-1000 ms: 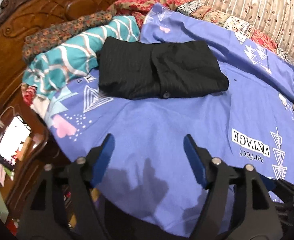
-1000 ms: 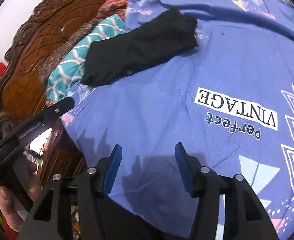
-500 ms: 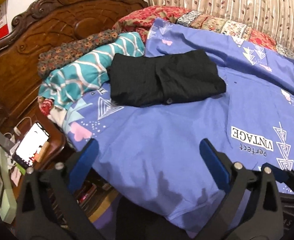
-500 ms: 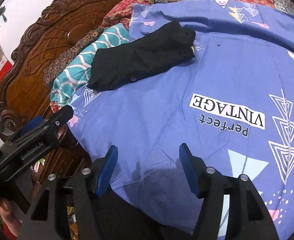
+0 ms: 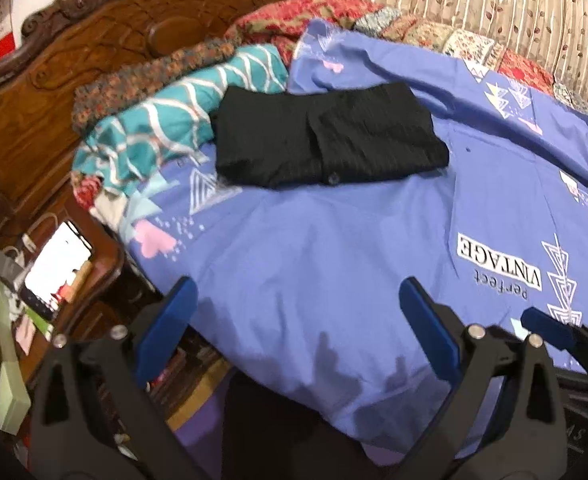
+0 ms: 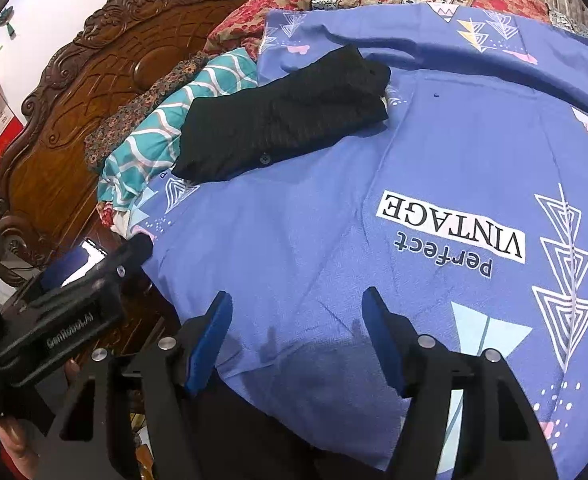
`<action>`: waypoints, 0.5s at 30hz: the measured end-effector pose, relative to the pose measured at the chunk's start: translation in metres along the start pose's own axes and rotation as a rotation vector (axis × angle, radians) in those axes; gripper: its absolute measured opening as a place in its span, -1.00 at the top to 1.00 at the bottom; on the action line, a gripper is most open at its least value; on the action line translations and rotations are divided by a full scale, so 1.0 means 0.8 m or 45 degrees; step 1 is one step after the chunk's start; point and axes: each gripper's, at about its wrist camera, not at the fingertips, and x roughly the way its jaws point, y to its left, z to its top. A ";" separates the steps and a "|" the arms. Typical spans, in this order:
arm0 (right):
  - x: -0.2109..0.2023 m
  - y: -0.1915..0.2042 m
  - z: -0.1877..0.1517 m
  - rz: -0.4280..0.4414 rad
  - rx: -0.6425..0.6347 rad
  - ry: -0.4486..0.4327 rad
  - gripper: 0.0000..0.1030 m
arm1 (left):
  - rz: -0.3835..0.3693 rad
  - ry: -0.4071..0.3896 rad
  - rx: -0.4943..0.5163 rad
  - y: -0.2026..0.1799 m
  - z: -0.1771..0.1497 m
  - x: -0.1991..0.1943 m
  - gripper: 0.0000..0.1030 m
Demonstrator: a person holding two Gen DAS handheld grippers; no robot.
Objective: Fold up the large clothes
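So the black garment (image 5: 326,140) is already folded into a neat rectangle, sitting at about 12 o'clock on the blue bedsheet (image 5: 334,260), just beside the teal patterned cloth (image 5: 166,132) at its 9 o'clock. Looks like the fold is basically done. Left gripper (image 5: 298,316) is spread wide with nothing in it; right gripper (image 6: 294,336) is opening, also empty. Next move is probably hunting down another garment to grab.
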 end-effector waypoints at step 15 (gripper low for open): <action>0.001 -0.023 -0.001 -0.045 0.105 0.013 -0.68 | -0.034 0.201 -0.038 -0.013 -0.046 0.016 -0.88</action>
